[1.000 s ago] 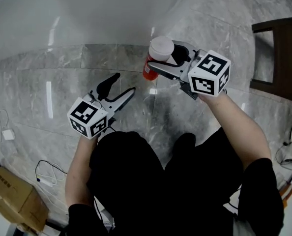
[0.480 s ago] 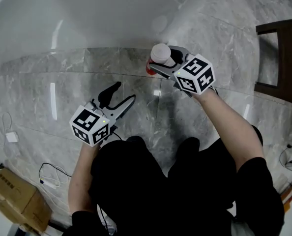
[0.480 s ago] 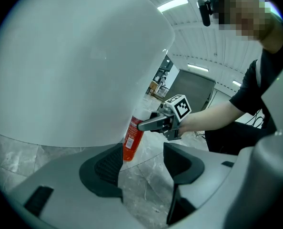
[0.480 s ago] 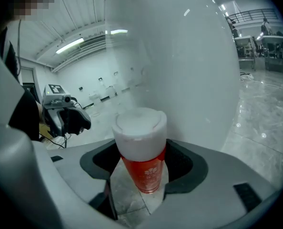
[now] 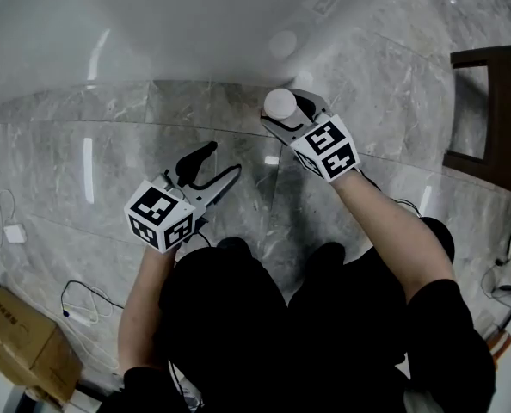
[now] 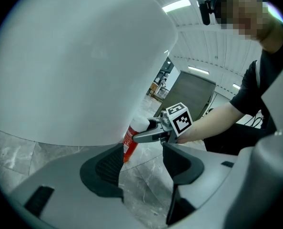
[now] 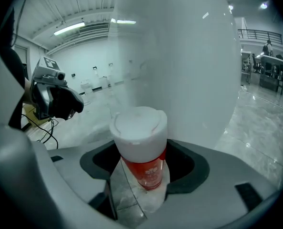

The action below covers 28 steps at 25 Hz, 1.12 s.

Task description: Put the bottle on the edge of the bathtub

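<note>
A red bottle [image 7: 145, 168] with a white cap [image 5: 280, 103] stands upright between the pads of my right gripper [image 5: 285, 111], which is shut on it just under the cap. It is low over the marble floor, right beside the white bathtub's [image 5: 152, 24] outer wall. In the left gripper view the bottle [image 6: 129, 142] leans close to the tub [image 6: 75, 66]. My left gripper [image 5: 219, 160] hovers to the left of it, open with nothing between its jaws. Those jaws have just been closing a little.
A dark wooden piece of furniture [image 5: 496, 110] stands at the right. A cardboard box [image 5: 15, 342], a white charger [image 5: 15, 233] and loose cables [image 5: 83, 312] lie at the lower left. Grey marble floor [image 5: 83, 162] runs along the tub.
My right gripper has sunk with the bottle, down toward the floor by the tub wall, and its marker cube has rolled. The left gripper has stayed almost where it was.
</note>
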Each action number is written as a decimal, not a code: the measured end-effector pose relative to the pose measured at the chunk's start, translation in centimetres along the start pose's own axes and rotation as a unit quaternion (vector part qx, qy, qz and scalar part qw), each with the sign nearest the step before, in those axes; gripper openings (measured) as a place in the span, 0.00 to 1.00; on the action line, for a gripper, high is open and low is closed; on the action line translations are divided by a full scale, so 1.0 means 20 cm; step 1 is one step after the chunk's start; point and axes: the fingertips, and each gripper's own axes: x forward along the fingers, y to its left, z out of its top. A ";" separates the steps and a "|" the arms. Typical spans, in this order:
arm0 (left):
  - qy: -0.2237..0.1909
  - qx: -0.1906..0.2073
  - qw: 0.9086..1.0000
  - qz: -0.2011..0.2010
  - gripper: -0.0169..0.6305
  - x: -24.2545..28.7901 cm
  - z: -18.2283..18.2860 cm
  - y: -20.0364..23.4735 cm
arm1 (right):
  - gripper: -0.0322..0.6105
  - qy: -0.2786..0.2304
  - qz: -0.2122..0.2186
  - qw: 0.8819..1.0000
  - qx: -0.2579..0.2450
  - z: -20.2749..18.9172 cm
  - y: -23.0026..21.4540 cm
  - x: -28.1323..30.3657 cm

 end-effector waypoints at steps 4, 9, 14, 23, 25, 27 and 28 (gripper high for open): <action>-0.014 -0.011 1.000 0.005 0.43 -0.02 0.00 0.00 | 0.50 0.018 0.028 0.999 0.010 -0.05 0.05 -0.01; -0.019 -0.018 1.000 0.007 0.43 -0.05 -0.01 0.00 | 0.50 0.019 0.041 0.999 0.012 -0.04 0.06 -0.05; -0.017 -0.010 1.000 0.010 0.42 -0.12 0.04 0.00 | 0.50 0.009 0.051 0.999 0.000 0.04 0.08 -0.12; -0.035 0.052 0.996 0.069 0.19 -0.24 0.37 0.02 | 0.50 -0.016 0.061 0.998 -0.031 0.29 0.16 -0.36; -0.031 0.070 0.995 0.070 0.16 -0.29 0.49 -0.05 | 0.50 -0.011 0.065 0.996 -0.059 0.37 0.19 -0.45; -0.032 0.078 0.993 0.078 0.14 -0.35 0.61 -0.11 | 0.50 0.001 0.069 0.994 -0.080 0.45 0.21 -0.53; -0.035 0.076 0.992 0.090 0.14 -0.39 0.66 -0.13 | 0.49 0.007 0.071 0.994 -0.085 0.49 0.22 -0.57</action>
